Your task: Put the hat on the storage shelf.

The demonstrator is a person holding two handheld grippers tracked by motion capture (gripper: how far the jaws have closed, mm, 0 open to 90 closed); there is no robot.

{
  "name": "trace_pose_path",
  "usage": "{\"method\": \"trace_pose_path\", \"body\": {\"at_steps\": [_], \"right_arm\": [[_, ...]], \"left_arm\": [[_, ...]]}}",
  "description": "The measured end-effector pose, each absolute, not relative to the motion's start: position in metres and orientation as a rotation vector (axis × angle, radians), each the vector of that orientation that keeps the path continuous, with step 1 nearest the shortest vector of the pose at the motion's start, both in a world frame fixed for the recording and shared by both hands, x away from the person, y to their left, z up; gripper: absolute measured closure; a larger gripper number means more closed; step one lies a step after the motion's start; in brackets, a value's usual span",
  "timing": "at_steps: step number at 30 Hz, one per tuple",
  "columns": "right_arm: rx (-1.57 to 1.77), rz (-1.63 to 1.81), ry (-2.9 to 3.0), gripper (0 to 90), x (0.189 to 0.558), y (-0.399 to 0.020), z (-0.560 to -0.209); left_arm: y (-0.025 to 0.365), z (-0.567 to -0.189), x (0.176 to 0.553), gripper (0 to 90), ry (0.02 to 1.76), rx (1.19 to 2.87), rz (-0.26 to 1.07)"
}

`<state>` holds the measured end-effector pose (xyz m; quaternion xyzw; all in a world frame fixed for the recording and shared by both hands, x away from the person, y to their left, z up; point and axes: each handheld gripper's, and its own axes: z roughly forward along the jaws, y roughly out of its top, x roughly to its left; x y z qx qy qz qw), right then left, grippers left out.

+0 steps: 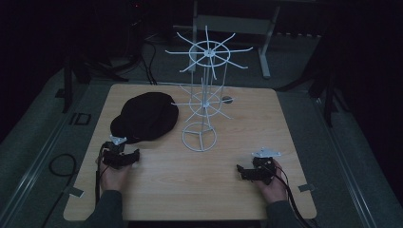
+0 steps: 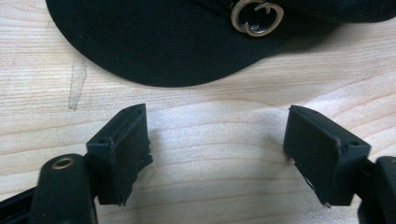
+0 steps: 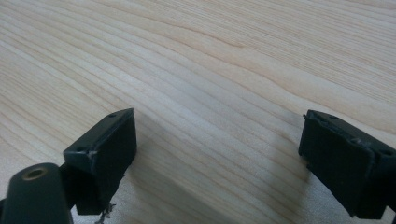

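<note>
Black felt cap (image 2: 187,42) (round metal emblem (image 2: 257,17)) on pale woodgrain table (image 3: 210,70); both grippers' fingers spread, empty.

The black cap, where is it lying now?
In the high view the black cap lies on the table's left half, beside the white wire rack, just beyond the open left gripper.

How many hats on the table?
1. A black cap lies on the table's left half, beside the white wire rack, just ahead of the left gripper. Nothing hangs on the rack.
</note>
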<state>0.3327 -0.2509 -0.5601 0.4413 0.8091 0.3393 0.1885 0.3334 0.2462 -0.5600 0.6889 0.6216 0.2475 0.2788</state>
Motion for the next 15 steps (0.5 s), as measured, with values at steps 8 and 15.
{"method": "trace_pose_path", "body": {"at_steps": [8,15], "right_arm": [[1.242,0.954,2.276,11.0,0.333,-0.251,-0.56],[1.242,0.954,2.276,11.0,0.333,-0.251,-0.56]], "left_arm": [[0.249,-0.555,0.329,52.9,1.693,1.847,0.667],[0.249,-0.548,0.325,55.8,1.647,1.907,0.605]]}}
